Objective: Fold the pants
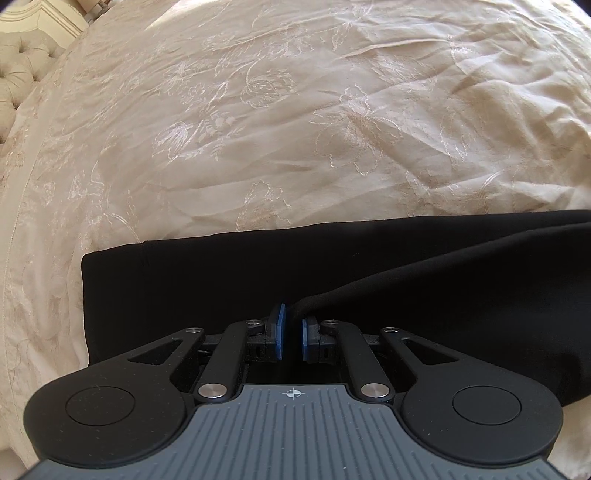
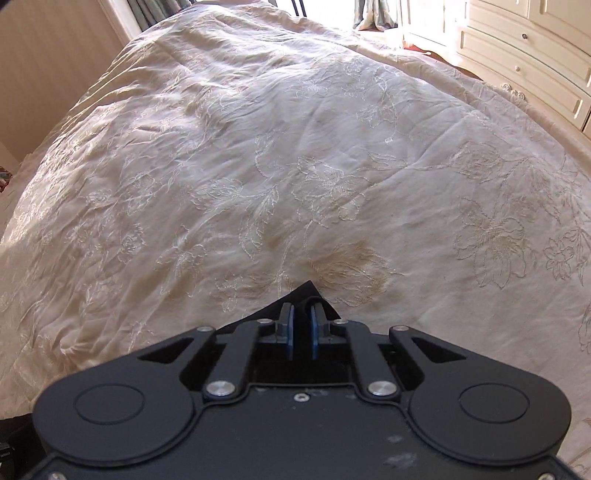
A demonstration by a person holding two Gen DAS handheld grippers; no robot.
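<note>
A: Count it off for me.

B: One pair of black fabric pants, one cream bedspread with embroidered flowers, two hand-held grippers. The pants lie flat on the bedspread, a dark band from 9 to 3 o'clock in the left wrist view.

A: And the grippers?

B: The left gripper has its blue pads pinched on a raised ridge of the pants that runs off toward 3 o'clock. The right gripper is clamped on a pointed corner of the black cloth, peaking at 12 o'clock above its fingers.

A: What does each camera add?

B: Left alone shows a tufted beige headboard at 10 o'clock. Right alone shows a white drawer chest at 2 o'clock and curtains at 11. There the gripper body hides most of the pants.
</note>
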